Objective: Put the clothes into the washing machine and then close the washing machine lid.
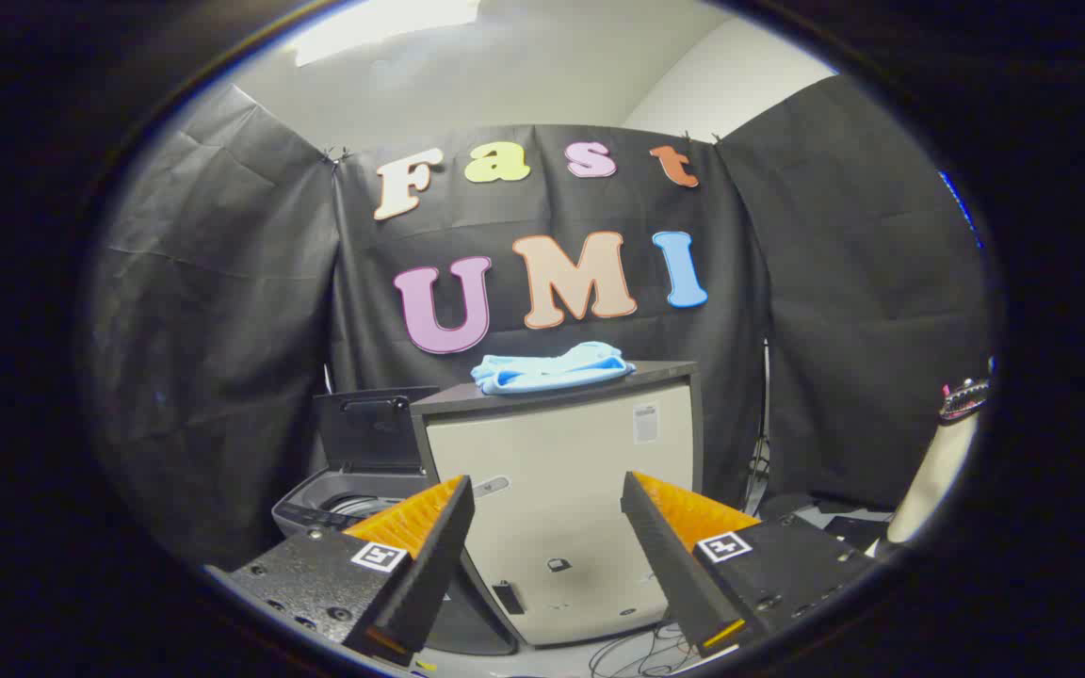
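Observation:
A light blue cloth (552,368) lies folded on the dark top of a beige cabinet (561,471), well beyond my fingers. To the cabinet's left stands a small grey washing machine (335,504) with its dark lid (373,430) raised upright; part of the drum rim shows behind my left finger. My gripper (547,527) is open, its two fingers spread wide with nothing between them, and it faces the cabinet's front from a distance, lower than the cloth.
Black cloth walls enclose the booth behind and on both sides. Loose cables (646,654) lie on the floor below the cabinet. A pale upright object (938,471) stands at the far right, with dark items on the floor near it.

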